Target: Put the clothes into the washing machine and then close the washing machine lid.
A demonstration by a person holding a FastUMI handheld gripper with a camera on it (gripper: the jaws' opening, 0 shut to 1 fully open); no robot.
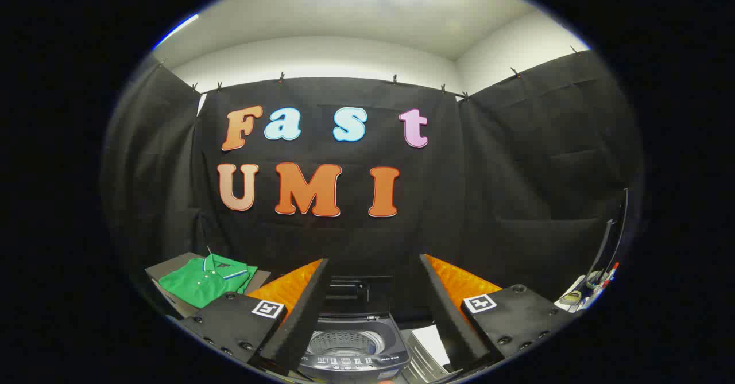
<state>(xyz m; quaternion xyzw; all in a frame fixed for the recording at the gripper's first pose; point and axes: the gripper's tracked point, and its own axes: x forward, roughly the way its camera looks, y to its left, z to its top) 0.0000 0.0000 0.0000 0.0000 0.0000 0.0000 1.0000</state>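
Fingers (373,309) of the gripper stand spread wide and empty, framing the small dark grey top-loading washing machine (351,349) at 6 o'clock just ahead of them; its lid (359,292) is tipped up at the back, leaving the perforated metal drum (344,342) exposed to take a load. At 9 o'clock from the left finger, the folded green polo shirt with a striped collar (204,280) lies flat on a grey box (163,269), untouched. Judging by that, the wide gap suits a first reach for the shirt.

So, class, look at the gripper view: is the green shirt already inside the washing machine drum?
No, the green shirt lies folded on a surface beside the washing machine, whose open drum shows between the open gripper fingers.
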